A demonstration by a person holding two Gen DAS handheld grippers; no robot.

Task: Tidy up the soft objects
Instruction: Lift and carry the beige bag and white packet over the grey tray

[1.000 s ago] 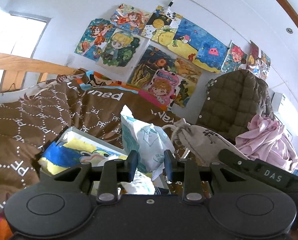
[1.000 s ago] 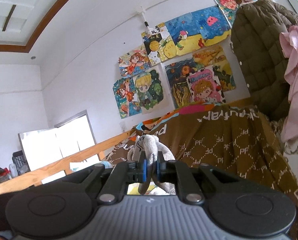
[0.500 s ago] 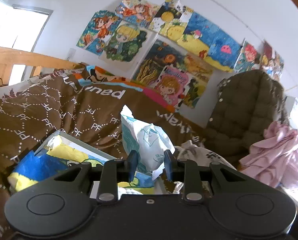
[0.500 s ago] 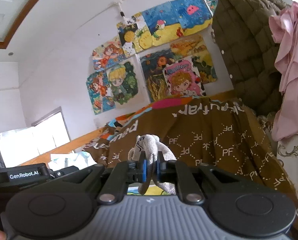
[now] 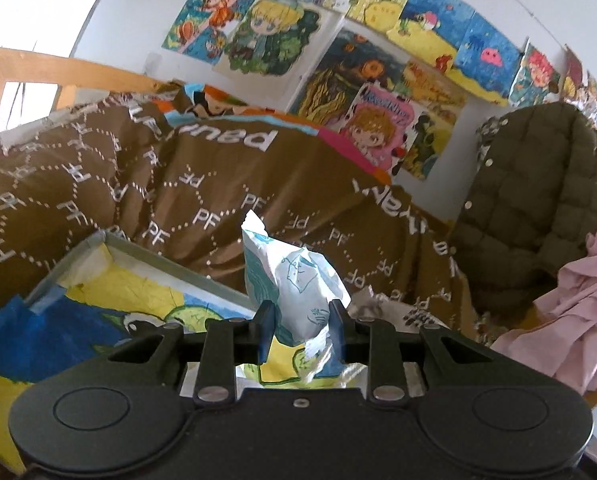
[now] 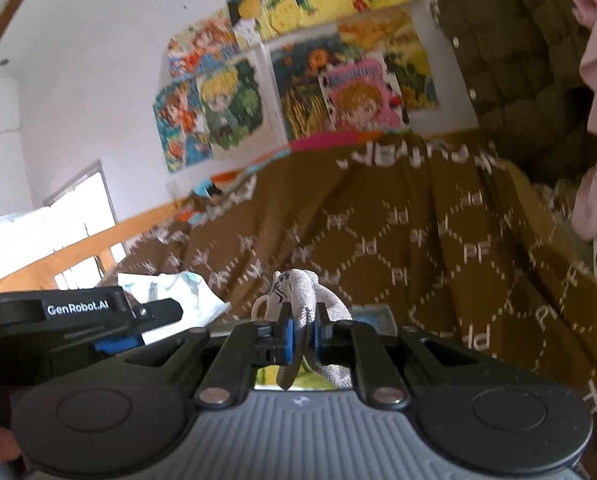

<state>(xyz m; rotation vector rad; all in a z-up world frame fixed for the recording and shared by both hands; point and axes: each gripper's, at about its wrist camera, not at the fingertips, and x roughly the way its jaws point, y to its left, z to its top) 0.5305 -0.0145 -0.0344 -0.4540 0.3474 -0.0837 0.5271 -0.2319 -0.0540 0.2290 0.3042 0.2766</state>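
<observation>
Left wrist view, from left to right: a wooden bed rail (image 5: 58,70) runs along the far left, with a bright window behind it. A brown blanket (image 5: 146,184) printed with white "PF" letters covers the bed across the middle. At lower left, a shallow box (image 5: 154,258) with a grey rim holds a painted sheet in blue and yellow. In the centre, the left gripper (image 5: 301,330) pinches a crumpled white cloth with teal print (image 5: 294,280). The cloth stands up between the two black fingers, both pads pressing its lower part, and its peak rises well above the fingertips. Colourful cartoon drawings (image 5: 338,68) cover the white wall behind. To the right hangs an olive quilted jacket (image 5: 538,200), and a pink garment (image 5: 570,304) is at the far right.

Right wrist view, from left to right: the other gripper's black body, marked "GenRobot.AI", reaches in at the left, with the white and teal cloth just past it. In the centre, the right gripper (image 6: 301,334) has its fingers pressed almost together on a grey knitted cloth (image 6: 298,292). The cloth bulges above the blue pads and a fold hangs below them. The brown blanket fills the right side.
</observation>
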